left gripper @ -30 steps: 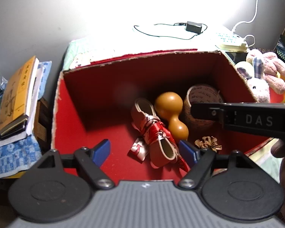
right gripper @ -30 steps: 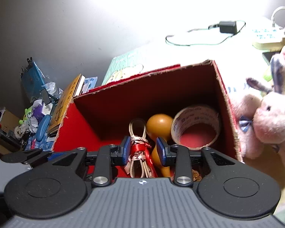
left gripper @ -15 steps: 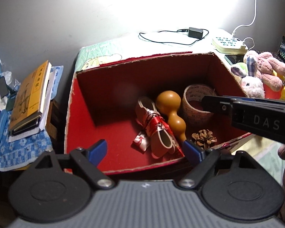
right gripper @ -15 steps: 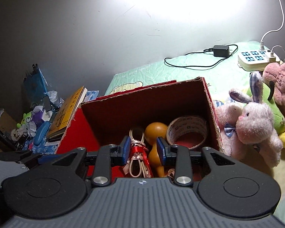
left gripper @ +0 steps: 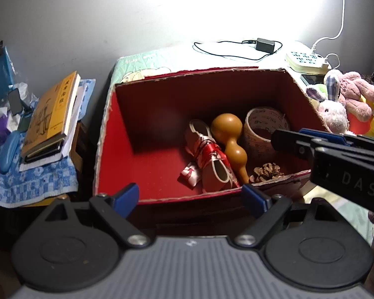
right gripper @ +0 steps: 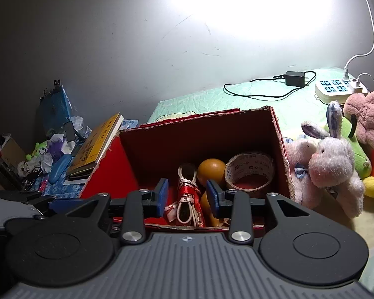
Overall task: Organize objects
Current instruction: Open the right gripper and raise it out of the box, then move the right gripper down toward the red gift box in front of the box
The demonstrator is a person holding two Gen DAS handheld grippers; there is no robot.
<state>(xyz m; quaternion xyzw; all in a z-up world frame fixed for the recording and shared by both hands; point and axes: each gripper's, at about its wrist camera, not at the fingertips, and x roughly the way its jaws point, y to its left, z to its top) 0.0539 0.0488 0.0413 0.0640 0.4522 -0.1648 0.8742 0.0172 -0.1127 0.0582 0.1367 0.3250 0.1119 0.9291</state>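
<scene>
Both claws (left gripper: 190, 196) (right gripper: 187, 197) parted, empty.

**Both tongs empty and apart**

Your left tongs (left gripper: 190, 198) stand wide, tilted steeply down, gripping nothing. Your right tongs (right gripper: 187, 196) sit narrower, jaws opening with nothing pressed between them, reaching across in front of the left.
</scene>
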